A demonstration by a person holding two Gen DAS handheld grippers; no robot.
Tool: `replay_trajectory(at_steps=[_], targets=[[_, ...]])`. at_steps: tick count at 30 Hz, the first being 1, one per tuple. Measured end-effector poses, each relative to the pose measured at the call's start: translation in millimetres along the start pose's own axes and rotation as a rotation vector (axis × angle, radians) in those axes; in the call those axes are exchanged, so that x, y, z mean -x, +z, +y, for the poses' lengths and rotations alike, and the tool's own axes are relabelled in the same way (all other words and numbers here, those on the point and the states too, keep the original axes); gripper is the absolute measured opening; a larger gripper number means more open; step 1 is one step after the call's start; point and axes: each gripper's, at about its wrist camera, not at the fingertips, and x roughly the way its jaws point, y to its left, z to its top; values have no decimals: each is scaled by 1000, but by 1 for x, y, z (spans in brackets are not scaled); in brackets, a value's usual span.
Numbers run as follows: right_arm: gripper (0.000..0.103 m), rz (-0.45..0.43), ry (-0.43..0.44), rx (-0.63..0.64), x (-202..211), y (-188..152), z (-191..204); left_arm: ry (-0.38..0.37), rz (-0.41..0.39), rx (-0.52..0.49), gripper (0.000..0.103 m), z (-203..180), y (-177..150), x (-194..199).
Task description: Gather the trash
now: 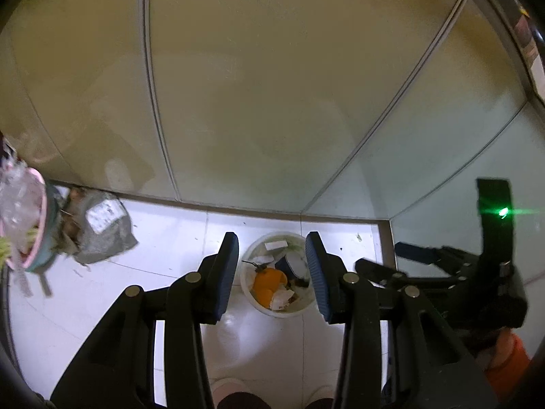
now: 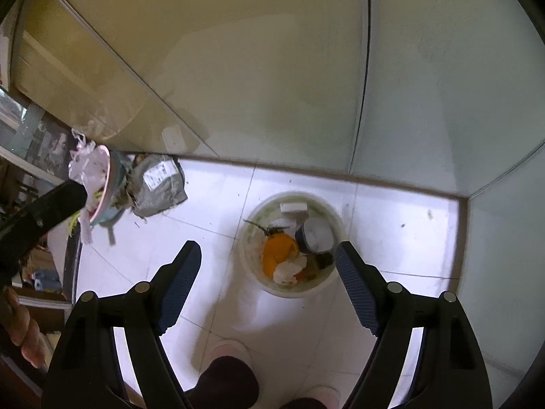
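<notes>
Left wrist view
Room: white tiled floor (image 1: 177,238) meeting pale glass-like wall panels (image 1: 255,102) that form a corner at the far right.
Trash bin: a small round white bin (image 1: 250,293) stands on the floor near that corner, seen straight down between my left tong fingers.
Bin contents: orange peel (image 1: 267,283), crumpled white paper (image 1: 281,298), a dark round cup (image 1: 293,262), a white slip (image 1: 275,245) at the far rim.
My left gripper (image 1: 272,272): its blue pads stand partly apart with nothing between them; the bin lies well below.
My right gripper (image 1: 385,260): seen at the right, fingers pointing left; nothing visible between them.
Far left: a grey mailing bag with a white label (image 1: 104,231) lies by the wall, beside a pink-rimmed bin (image 1: 41,211) stuffed with clear plastic.
Near edge: my two pale slippers (image 1: 226,387) on the tiles.

Right wrist view
Room: same white tiles (image 2: 391,225) and pale panels (image 2: 272,68).
Trash bin (image 2: 252,272): between my fingers, closer to the right one, on the floor far below.
My right gripper (image 2: 269,286): pads spread wide, holding nothing.
Contents: orange peel (image 2: 277,248), white paper (image 2: 289,269), round cup (image 2: 316,237).
Left side: grey mailing bag (image 2: 158,184) and pink-rimmed bin (image 2: 102,177) by the wall; a black finger of my left tool (image 2: 51,204) crosses in front of them.
Near left edge: my hand (image 2: 25,330) on the left tool.
</notes>
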Motion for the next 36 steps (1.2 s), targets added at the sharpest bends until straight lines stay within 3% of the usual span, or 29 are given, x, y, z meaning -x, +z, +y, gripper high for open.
replay_trajectory(at_steps=[8,16,25,27,34,36], targets=[[78,-116,-84,37,168,39,32,20,-84,-29,40,-55,60,134],[78,-249,-88,74,345,46,60,41,-210,-43,40,-113,98,294],[78,-559,-58,96,523,13,102,34,-431,-66,69,-166,107,467],[78,-620,-54,91,550,1,110,33,-471,-70,76,-168,103,496],[78,-744,-119,89,610,-49,156,-43,-559,-101,77,-165,78,579],[78,-754,-112,70,617,-63,162,-44,-579,-124,87,-163,68,597]])
